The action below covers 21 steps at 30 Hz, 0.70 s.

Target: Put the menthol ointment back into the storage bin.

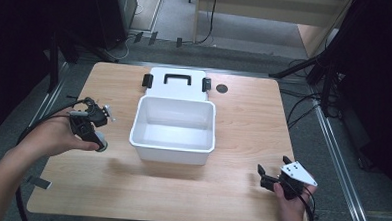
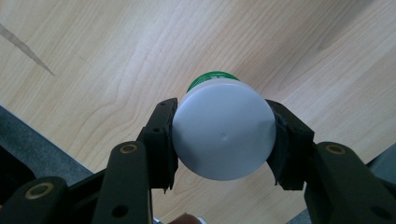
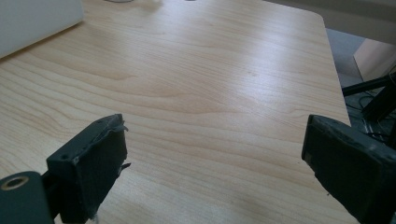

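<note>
A small round jar (image 2: pixel 223 137), white-capped with a green band showing behind the cap, is clamped between the two black jaws of the left gripper (image 2: pixel 224 140); the pads are pressed against its sides at 9 and 3 o'clock of the cap. In the high view the jar (image 1: pixel 101 144) is seen at the lower end of the left gripper (image 1: pixel 99 136), held clear of the wooden table (image 1: pixel 243 122), at about 9 o'clock from the open white box (image 1: pixel 174 148) and just beside it. The box's lid (image 1: pixel 177 84), with a black handle and two black latches, is laid flat at the box's 12 o'clock side. The right gripper (image 1: pixel 273 170) is held at 4 o'clock from the box, near the table's front edge; its jaws are spread wide with nothing between them, only bare tabletop (image 3: pixel 210 93).
</note>
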Motion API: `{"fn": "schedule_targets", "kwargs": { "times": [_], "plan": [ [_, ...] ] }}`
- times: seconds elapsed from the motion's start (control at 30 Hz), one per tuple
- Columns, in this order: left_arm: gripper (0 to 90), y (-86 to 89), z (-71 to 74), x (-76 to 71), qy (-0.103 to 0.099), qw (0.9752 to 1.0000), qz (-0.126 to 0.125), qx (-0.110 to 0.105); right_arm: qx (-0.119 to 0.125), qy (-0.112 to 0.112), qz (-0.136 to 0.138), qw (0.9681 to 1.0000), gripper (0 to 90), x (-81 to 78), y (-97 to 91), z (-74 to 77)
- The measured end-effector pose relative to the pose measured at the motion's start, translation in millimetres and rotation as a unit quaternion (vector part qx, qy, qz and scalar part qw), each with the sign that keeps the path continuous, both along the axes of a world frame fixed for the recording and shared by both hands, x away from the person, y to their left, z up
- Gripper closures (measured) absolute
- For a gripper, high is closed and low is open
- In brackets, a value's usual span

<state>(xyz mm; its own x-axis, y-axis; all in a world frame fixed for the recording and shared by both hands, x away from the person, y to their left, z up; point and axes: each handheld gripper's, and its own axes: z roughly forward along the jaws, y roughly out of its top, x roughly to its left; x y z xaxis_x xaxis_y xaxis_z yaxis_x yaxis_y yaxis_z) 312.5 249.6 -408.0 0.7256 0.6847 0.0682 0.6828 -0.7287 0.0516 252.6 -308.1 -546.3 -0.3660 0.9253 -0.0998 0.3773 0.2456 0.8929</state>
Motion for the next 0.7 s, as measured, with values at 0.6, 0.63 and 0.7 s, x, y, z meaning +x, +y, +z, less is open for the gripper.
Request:
{"fn": "schedule_targets", "kwargs": {
  "times": [0.6, 0.63, 0.7],
  "plan": [
    [51.3, -16.7, 50.4, 21.3, -0.009, 0.9999, -0.01, -0.01, -0.001, 0.0, 0.0, 1.0, 6.9, 0.0, 0.0, 0.0],
    [51.3, -18.6, 54.0, 22.6, -0.01, 0.9998, -0.013, -0.009, -0.001, 0.0, 0.001, 1.0, 6.9, -0.1, -0.1, 0.0],
    [51.3, -22.6, 59.0, 23.8, -0.014, 0.9998, -0.013, -0.011, -0.001, 0.0, 0.001, 1.0, 6.9, 0.1, -0.2, 0.0]
  ]
}}
